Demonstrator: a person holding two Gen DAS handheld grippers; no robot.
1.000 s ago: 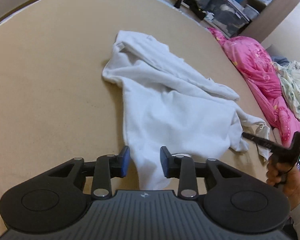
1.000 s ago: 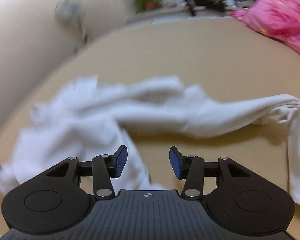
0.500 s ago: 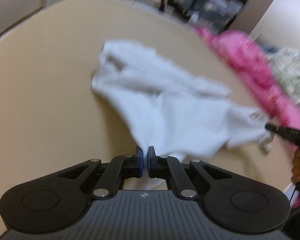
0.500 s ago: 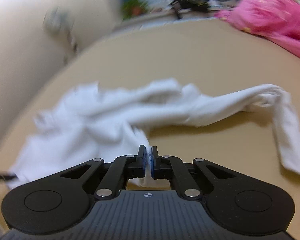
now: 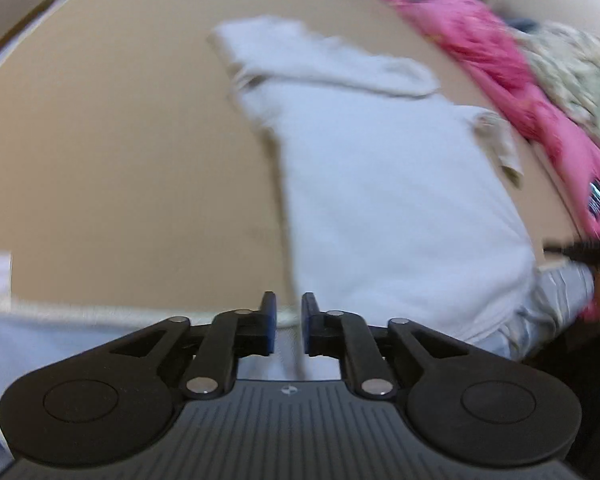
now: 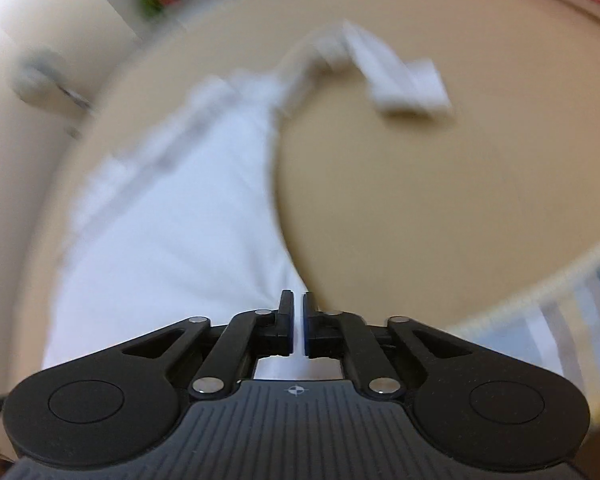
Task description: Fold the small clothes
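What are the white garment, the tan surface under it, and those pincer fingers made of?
White garment: soft matte knit, probably cotton; it drapes and creases. Tan surface: looks like matte fabric or a mat; blur leaves it open. Left gripper fingers: black hard plastic with metal pins and blue, seemingly rubbery pads.

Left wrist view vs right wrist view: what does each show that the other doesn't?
Only the left wrist view shows the patterned bedding, the other tool at the right edge, and the left gripper, jaws slightly apart over a garment edge. Only the right wrist view shows the garment's trailing sleeve and the right gripper, jaws nearly shut on cloth. Both show the white garment on the tan surface and the pink bedding.
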